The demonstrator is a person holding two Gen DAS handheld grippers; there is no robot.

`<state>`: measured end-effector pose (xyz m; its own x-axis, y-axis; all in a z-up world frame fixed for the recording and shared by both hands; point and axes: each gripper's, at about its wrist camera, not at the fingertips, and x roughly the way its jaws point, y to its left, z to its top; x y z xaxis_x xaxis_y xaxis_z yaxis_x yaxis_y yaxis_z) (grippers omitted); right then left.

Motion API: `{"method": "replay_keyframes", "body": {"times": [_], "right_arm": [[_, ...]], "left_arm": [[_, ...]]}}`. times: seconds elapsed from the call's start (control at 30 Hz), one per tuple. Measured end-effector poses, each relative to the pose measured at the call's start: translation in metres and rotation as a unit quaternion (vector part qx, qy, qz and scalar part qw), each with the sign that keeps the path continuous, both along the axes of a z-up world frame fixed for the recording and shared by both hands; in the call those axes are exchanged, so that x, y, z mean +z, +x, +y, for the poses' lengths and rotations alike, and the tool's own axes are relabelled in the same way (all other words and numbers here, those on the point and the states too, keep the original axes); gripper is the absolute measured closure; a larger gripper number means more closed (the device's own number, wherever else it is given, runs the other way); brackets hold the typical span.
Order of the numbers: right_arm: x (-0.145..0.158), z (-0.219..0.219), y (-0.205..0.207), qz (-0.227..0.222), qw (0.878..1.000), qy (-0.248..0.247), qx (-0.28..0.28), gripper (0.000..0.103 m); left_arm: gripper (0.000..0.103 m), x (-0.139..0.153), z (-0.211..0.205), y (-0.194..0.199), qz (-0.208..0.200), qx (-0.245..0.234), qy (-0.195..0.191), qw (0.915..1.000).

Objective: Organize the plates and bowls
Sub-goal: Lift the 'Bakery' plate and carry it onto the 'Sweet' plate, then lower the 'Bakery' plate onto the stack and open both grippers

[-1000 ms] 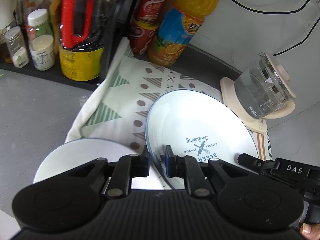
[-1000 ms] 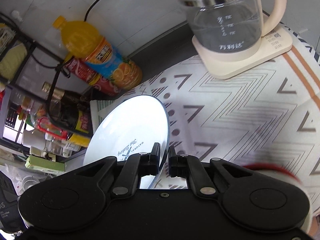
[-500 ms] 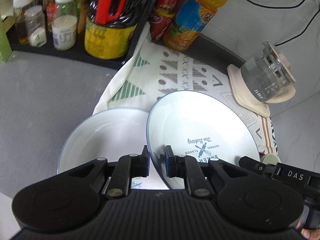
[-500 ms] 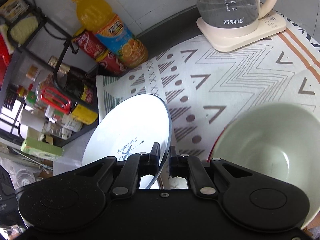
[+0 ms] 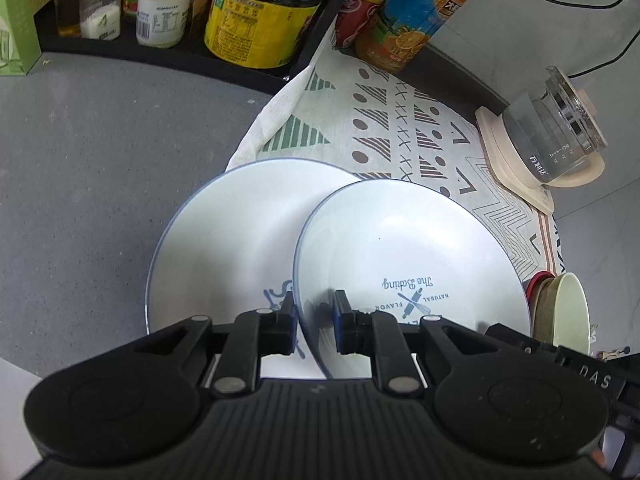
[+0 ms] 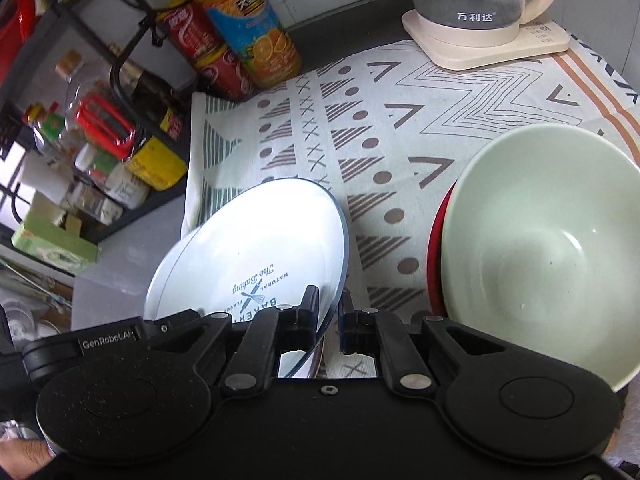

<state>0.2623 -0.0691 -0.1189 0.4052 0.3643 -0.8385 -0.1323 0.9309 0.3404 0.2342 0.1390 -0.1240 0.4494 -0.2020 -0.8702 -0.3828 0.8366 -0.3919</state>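
Note:
Both grippers grip one white plate with a blue rim and "The Baking" print [image 5: 404, 248], held tilted above the counter. My left gripper [image 5: 315, 326] is shut on its left rim. My right gripper [image 6: 329, 316] is shut on its right rim, where the plate [image 6: 256, 244] also shows. A second white plate [image 5: 228, 236] lies flat below and to the left, partly under the held one. A pale green bowl [image 6: 552, 248] sits in a red bowl [image 6: 435, 248] at the right; it also shows in the left wrist view [image 5: 570, 308].
A patterned cloth [image 6: 400, 120] covers the counter. A glass kettle on a cream base [image 6: 476, 4] stands at the back right. An orange juice bottle [image 6: 248, 28], cola cans [image 6: 208, 56] and a rack of condiment bottles [image 5: 248, 12] line the back left. Grey countertop [image 5: 88, 168] lies left.
Both grippers have carried the printed plate back and left, toward the lower plate. The lower plate and the green bowl have come more fully into view. Both grips are unchanged.

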Motion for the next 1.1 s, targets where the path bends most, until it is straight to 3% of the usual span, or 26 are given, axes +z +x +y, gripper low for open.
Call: {"method": "replay_keyframes", "body": {"times": [0.63,0.93,1.1], "right_arm": [[-0.009,0.026,-0.021,-0.011,0.999,-0.046,0.024,0.093],[-0.022,0.036,-0.029,-0.004,0.998,-0.052,0.025,0.093],[-0.029,0.035,-0.029,-0.003,0.999,-0.051,0.018,0.093]], "left_arm": [[0.085,-0.018,0.01,-0.015,0.019,0.016,0.011,0.9996],[0.084,-0.022,0.014,-0.015,0.028,0.011,0.029,0.9991],[0.083,-0.005,0.016,-0.017,0.019,0.003,0.063,0.9978]]}}
